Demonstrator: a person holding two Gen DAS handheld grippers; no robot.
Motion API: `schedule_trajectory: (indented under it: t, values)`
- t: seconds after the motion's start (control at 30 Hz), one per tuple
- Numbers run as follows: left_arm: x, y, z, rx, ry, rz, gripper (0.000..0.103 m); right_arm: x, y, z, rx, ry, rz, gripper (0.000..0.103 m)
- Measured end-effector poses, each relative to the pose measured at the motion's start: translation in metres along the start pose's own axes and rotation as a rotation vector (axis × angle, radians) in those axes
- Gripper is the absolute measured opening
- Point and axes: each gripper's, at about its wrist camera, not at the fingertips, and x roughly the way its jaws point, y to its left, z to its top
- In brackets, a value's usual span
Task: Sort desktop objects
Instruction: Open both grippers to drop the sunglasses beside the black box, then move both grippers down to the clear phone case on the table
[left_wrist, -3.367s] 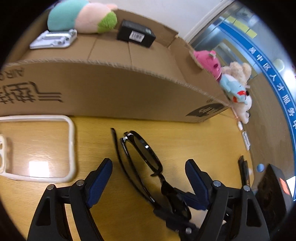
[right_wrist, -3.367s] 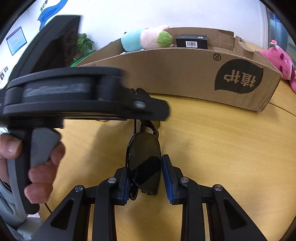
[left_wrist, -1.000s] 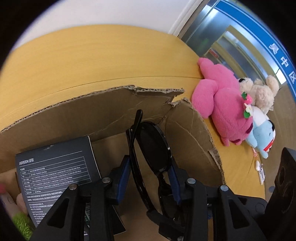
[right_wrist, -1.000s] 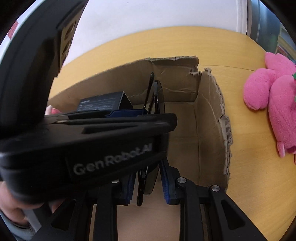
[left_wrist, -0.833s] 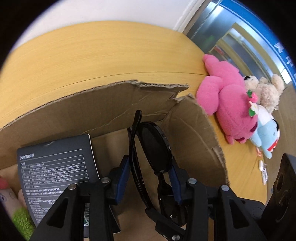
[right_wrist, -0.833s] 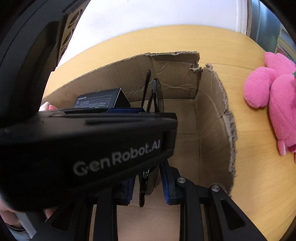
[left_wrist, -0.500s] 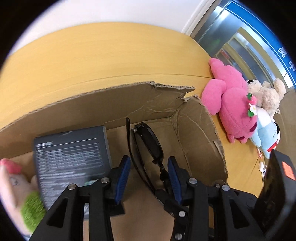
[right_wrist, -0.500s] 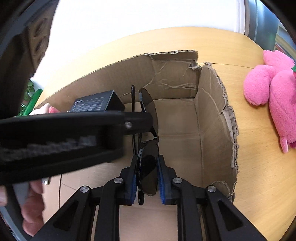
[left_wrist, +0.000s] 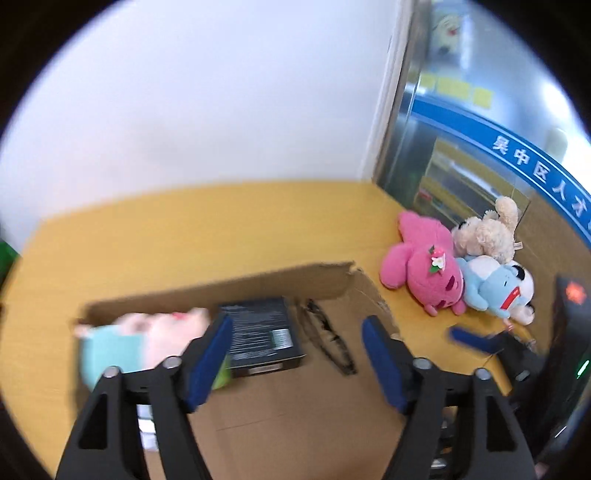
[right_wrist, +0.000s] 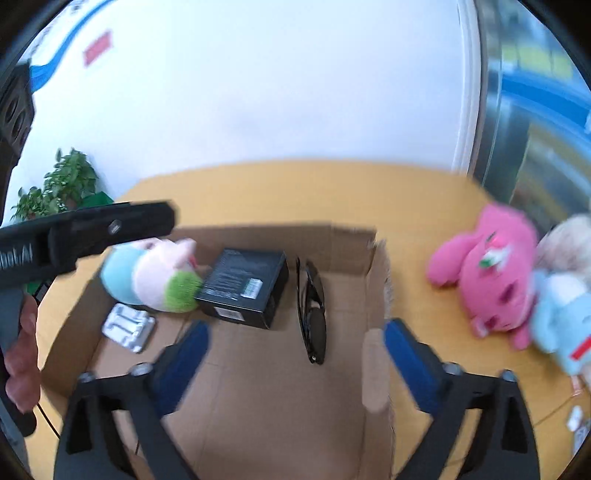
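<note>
Black sunglasses lie folded on the floor of the open cardboard box, beside a black carton; they also show in the left wrist view. My left gripper is open and empty, raised above the box. My right gripper is open and empty, above the box's near part. The box also holds a teal-and-pink plush and a silver object.
A pink plush, a beige plush and a blue-and-white plush lie on the yellow table right of the box. A potted plant stands at far left. White wall behind.
Both grippers carried the sunglasses into the box, opened and let go. The sunglasses now lie on the box floor. Both grippers have pulled back and upward.
</note>
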Motion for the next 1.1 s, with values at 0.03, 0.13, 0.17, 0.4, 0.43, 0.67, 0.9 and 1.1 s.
schedule_trajectory:
  t: [0.03, 0.13, 0.17, 0.4, 0.43, 0.67, 0.9, 1.1]
  values:
    - [-0.024, -0.001, -0.011, 0.015, -0.053, 0.062, 0.079, -0.007, 0.005, 0.008, -0.008, -0.035, 0.015, 0.103]
    - [-0.079, -0.004, -0.044, 0.039, -0.159, 0.157, 0.080, -0.056, 0.010, 0.005, -0.029, -0.124, 0.018, 0.103]
    - [-0.093, -0.004, -0.053, 0.039, -0.178, 0.167, 0.081, -0.067, 0.017, -0.001, -0.039, -0.140, 0.011, 0.103]
    - [-0.164, -0.003, -0.111, -0.008, -0.276, 0.254, 0.083, -0.092, 0.051, -0.045, -0.038, -0.195, -0.044, 0.103]
    - [-0.170, -0.002, -0.120, -0.011, -0.286, 0.261, 0.084, -0.095, 0.054, -0.050, -0.041, -0.199, -0.056, 0.103]
    - [-0.190, -0.006, -0.150, -0.001, -0.293, 0.329, 0.088, -0.110, 0.073, -0.077, -0.091, -0.215, -0.124, 0.103]
    - [-0.185, 0.005, -0.166, -0.067, -0.260, 0.289, 0.088, -0.107, 0.075, -0.087, -0.090, -0.171, -0.114, 0.103]
    - [-0.177, 0.033, -0.189, -0.084, -0.200, 0.268, 0.088, -0.076, 0.068, -0.098, -0.019, -0.062, -0.038, 0.103]
